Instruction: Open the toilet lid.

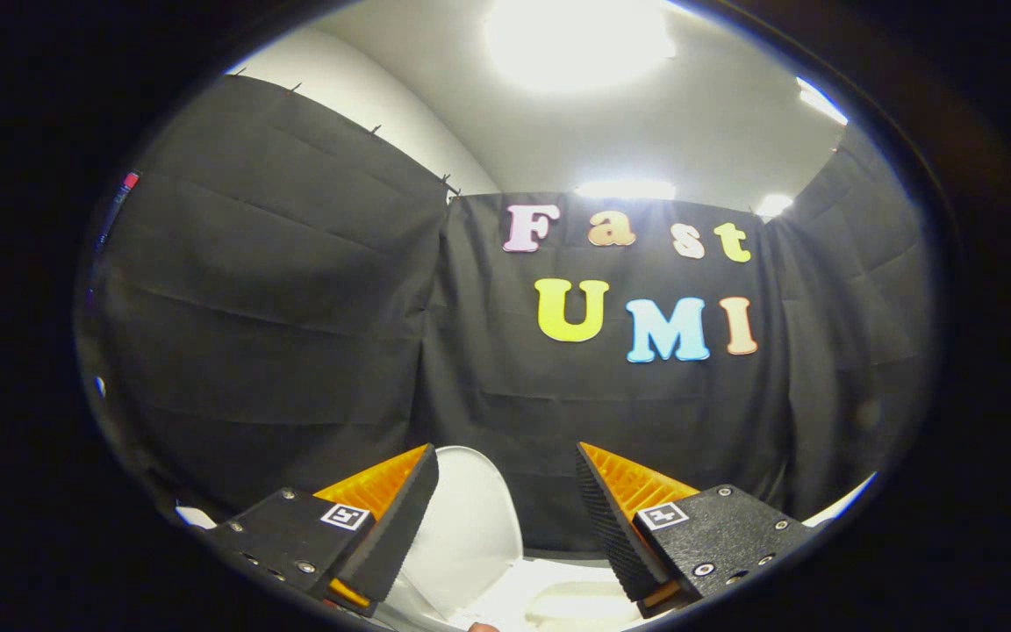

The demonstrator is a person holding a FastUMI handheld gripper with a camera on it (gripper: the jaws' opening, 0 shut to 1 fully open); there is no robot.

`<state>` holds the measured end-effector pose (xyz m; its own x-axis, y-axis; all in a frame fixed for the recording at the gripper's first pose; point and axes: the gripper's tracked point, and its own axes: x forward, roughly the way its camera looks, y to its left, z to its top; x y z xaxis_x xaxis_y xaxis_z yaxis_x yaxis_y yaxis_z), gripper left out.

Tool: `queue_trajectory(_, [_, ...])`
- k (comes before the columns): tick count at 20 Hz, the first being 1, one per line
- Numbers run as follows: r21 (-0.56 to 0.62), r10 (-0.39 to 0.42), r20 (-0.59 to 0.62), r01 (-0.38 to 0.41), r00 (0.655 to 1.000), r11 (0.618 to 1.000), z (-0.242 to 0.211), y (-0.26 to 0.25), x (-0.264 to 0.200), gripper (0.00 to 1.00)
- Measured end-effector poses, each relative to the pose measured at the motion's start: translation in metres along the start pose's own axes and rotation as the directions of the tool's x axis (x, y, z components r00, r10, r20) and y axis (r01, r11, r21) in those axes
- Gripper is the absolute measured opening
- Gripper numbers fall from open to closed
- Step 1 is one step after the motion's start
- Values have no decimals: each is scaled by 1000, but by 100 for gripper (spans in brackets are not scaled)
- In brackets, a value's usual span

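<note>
Black cloth (pixel 295 290) hangs in folds all around the booth, pinned along its top edge, and above it a pale ceiling (pixel 716 114) carries several bright lights (pixel 577 39). Low down, the gripper (pixel 505 500) points slightly upward toward that cloth wall with its two fingers spread wide apart, gripping nothing. Neither finger presses on anything; open air and the white toilet show in the gap.

Between the fingers, and close against the inner side of the left one, the toilet lid (pixel 468 527) stands raised, a smooth white oval tilted up and back toward the wall. Whether the left finger (pixel 400 518) actually touches the lid's edge cannot be told, as the finger overlaps it. Below and to the right of the lid, the white toilet body (pixel 558 597) with its seat area lies just under the fingers, partly hidden by the right finger (pixel 611 527).

Nothing stands between the fingers and the lid. Small white patches show at the foot of the cloth on both far sides.
</note>
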<state>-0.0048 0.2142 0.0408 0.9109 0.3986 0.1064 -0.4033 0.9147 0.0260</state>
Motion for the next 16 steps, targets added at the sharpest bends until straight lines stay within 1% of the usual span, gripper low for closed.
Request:
queue_trajectory(3, [-50,-90,-36,88,995,995,-24,-63,-38,95])
queue_trajectory(5, [-54,-147,-64,144,987,988,-40,-99,-59,95])
queue_trajectory(7, [-60,-144,-45,141,989,988,-42,-115,-68,95])
queue_trajectory(8, [-73,-156,-60,152,986,986,-48,-128,-74,95])
queue_trajectory(10, [-89,-218,-67,212,974,973,-53,-157,-89,95])
queue_trajectory(12, [-71,-277,-77,272,958,960,-58,-178,-101,95])
queue_trajectory(14, [-32,-297,-99,296,950,955,-67,-183,-113,95])
queue_trajectory(16, [-21,-322,-111,322,940,946,-69,-192,-120,95])
